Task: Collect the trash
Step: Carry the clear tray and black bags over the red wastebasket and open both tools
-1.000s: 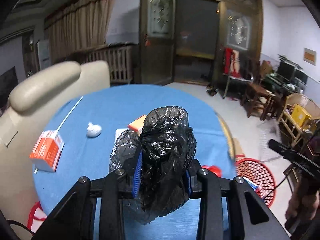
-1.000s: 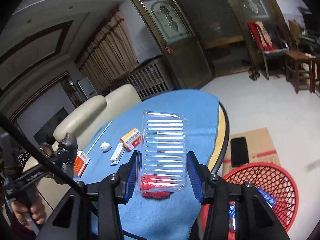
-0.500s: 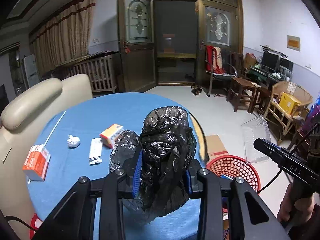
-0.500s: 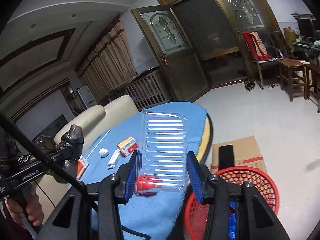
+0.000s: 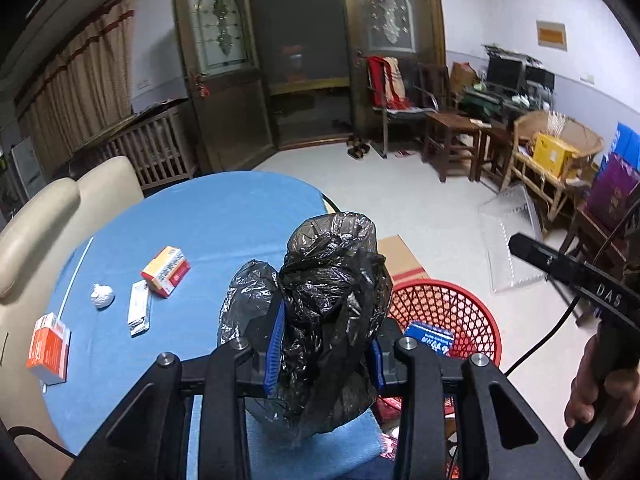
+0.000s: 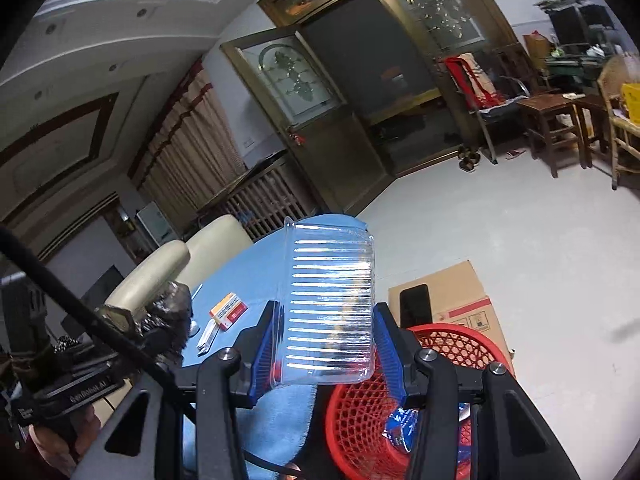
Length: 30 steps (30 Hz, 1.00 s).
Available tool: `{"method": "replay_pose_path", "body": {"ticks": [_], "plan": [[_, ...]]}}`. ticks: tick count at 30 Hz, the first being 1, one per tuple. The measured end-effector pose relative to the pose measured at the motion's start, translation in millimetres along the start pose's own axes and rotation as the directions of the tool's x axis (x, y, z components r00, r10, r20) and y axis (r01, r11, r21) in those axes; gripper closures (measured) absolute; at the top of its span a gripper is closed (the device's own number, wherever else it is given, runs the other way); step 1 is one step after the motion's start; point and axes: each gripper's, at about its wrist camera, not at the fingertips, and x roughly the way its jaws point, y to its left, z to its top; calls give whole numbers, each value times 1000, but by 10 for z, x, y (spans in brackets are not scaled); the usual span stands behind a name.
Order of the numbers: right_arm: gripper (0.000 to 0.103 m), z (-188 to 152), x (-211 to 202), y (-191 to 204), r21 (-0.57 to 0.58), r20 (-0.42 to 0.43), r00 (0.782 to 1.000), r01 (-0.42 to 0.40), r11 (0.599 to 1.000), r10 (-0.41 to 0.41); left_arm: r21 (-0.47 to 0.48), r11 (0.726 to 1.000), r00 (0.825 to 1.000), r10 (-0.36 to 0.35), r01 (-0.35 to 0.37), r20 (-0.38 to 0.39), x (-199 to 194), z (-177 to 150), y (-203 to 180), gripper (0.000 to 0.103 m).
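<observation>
My left gripper is shut on a crumpled black plastic bag, held above the near edge of the blue-covered round table. My right gripper is shut on a clear ribbed plastic tray, held over the rim of the red mesh basket. The basket stands on the floor right of the table and holds a blue packet. On the table lie an orange-and-white box, a crumpled white paper ball, a flat silver-white packet and an orange box.
A cream sofa curves round the table's left side. A flattened cardboard box with a black phone on it lies on the floor behind the basket. Chairs, a wooden table and clutter line the far right wall.
Both grippers have swung to the right, off the table's middle toward its edge. The red basket has come into fuller view below them. Both grips are unchanged.
</observation>
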Motion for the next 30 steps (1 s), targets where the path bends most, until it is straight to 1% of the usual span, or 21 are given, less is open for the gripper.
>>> {"method": "replay_pose_path", "body": {"ticks": [9,19,30], "plan": [[54,7,-44,-222,56,-11,1000,9,998,-8,25,999,999,23,-22,-46,94,8,-91,66],[54,42,32,-199,49,-36,999,-1,999,2,35,999,998,36,-34,-52,99,-5,-114,66],[54,7,82,-300,88,-57,998,9,996,-4,87,995,996,57,-51,-75,205,32,-242,66]]}}
